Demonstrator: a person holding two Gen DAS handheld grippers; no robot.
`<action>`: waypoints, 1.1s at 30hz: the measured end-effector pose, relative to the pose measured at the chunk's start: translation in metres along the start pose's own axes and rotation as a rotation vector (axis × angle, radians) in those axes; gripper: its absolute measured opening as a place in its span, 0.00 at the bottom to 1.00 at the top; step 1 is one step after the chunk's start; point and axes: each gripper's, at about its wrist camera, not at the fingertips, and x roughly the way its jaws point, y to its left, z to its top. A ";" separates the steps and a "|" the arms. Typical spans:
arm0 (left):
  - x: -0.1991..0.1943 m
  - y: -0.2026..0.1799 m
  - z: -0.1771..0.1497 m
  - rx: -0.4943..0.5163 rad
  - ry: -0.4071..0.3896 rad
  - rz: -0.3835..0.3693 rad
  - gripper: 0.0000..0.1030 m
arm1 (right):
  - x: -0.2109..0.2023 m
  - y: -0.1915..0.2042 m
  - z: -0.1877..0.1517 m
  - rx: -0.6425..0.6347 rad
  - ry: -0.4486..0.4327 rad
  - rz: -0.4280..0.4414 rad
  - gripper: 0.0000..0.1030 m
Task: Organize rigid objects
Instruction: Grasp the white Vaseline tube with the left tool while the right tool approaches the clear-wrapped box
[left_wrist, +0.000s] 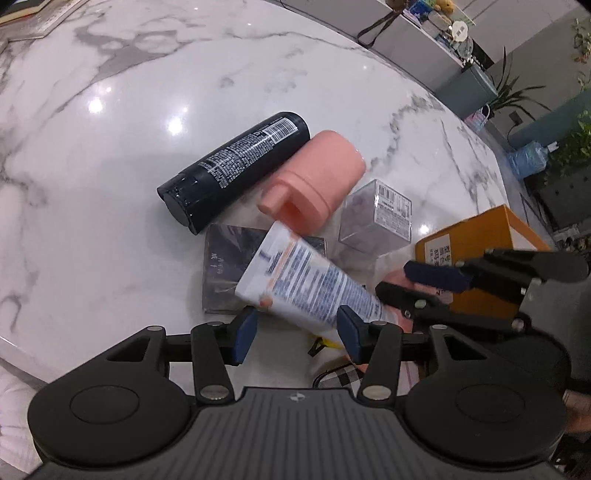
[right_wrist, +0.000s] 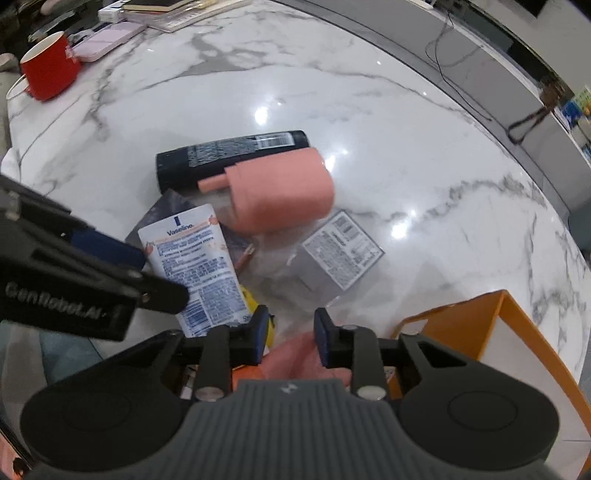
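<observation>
Left gripper (left_wrist: 295, 332) jaws spread around the lotion tube (left_wrist: 306, 280), not yet pinching; right gripper (right_wrist: 290, 334) also spread, empty, over something pink. Beyond, the pink container (left_wrist: 317, 177), black bottle (left_wrist: 236, 166) and clear box (left_wrist: 376, 214) lie loosely piled; orange box (right_wrist: 495, 332) sits right, so sorting looks barely begun.

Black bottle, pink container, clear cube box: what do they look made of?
Black bottle: glossy plastic or coated metal, sharp highlights on it.
Pink container: matte moulded plastic, even colour, soft sheen.
Clear cube box: transparent hard plastic, likely acrylic; see-through walls, crisp edges.
</observation>
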 end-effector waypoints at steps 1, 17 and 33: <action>0.000 0.001 0.001 -0.010 0.000 -0.001 0.58 | -0.001 0.001 -0.001 0.006 -0.002 0.007 0.23; 0.006 0.007 -0.001 -0.046 0.022 -0.004 0.50 | -0.001 0.021 -0.001 0.058 0.047 0.135 0.21; -0.016 -0.028 0.003 0.230 -0.033 0.053 0.20 | -0.016 -0.010 0.015 -0.093 -0.036 -0.009 0.43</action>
